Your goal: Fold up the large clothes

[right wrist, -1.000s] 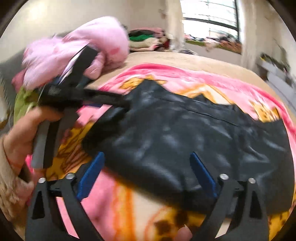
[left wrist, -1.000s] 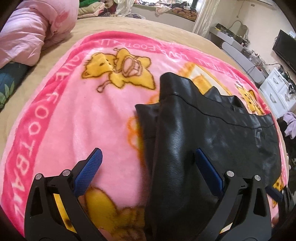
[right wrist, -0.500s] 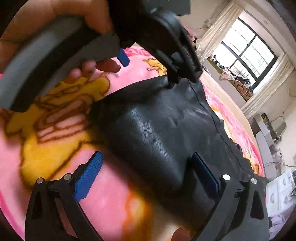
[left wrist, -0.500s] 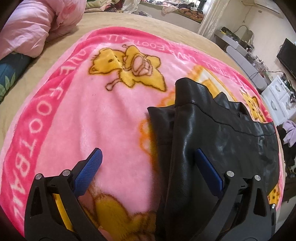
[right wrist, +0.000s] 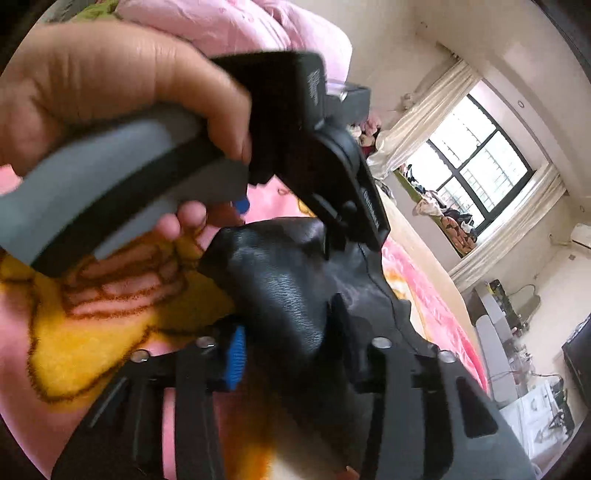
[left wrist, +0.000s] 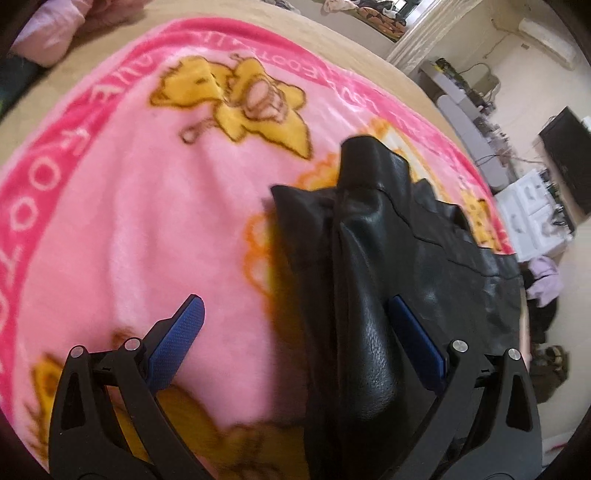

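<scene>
A: What writing can be read?

B: White capitals are woven into the deep pink border of the fleece blanket [left wrist: 122,206]. "FOOT" can be made out along the left edge in the left wrist view; the lettering along the far edge is too smeared to be read in full. A small white line of print is seen on the body of the left gripper [right wrist: 371,218] in the right wrist view, but it is blurred.

A: What is hidden or cut off?

B: The near end of the black garment [left wrist: 373,295] is covered by the left gripper's [left wrist: 295,332] frame. In the right wrist view the right-hand pad is buried behind a fold of the garment [right wrist: 284,295], and only the left blue pad [right wrist: 236,356] is shown. The hand [right wrist: 110,96] on the left gripper's grey handle is cropped at the frame edge.

A: How are the jaws set?

B: The left gripper's jaws are spread wide; the garment's raised ridge is lying between them, beside the right pad [left wrist: 417,345], unpinched. The right gripper's [right wrist: 286,347] jaws have just been closing, and a bunched fold of the garment is clamped between them.

A: And materials?

B: The garment is a grained, glossy, leather-like material with stitched seams, lying on the blanket's right half. The blanket is plush, printed with yellow cartoon bears [left wrist: 240,99]. A pink quilted duvet [right wrist: 236,26] is heaped beyond.
</scene>
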Demonstrator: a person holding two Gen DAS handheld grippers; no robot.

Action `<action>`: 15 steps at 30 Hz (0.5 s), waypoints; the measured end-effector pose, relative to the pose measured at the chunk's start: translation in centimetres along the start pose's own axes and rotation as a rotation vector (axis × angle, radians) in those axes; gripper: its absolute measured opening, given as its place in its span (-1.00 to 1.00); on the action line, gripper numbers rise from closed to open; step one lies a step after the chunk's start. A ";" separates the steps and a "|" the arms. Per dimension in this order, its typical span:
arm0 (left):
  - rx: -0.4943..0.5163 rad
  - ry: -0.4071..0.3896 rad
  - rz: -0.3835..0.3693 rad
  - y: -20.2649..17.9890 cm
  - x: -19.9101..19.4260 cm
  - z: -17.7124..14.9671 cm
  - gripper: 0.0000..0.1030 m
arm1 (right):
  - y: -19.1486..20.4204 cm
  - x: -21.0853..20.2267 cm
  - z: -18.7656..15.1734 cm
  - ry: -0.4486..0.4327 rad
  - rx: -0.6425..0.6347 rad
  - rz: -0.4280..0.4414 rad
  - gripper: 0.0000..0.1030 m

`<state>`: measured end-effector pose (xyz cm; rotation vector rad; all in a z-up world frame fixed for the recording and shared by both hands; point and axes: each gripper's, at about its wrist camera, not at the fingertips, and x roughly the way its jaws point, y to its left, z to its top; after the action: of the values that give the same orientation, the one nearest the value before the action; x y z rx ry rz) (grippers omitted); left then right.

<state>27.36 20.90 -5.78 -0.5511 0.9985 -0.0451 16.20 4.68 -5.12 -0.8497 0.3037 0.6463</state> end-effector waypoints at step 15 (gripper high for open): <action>0.066 -0.173 -0.160 -9.6 -5.2 -1.2 0.01 | -8.7 -5.3 -1.4 -0.147 0.318 0.042 -0.61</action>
<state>25.56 13.62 2.21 -0.5636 0.7807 -0.1695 17.66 -2.83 1.84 -0.4896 0.2824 0.6748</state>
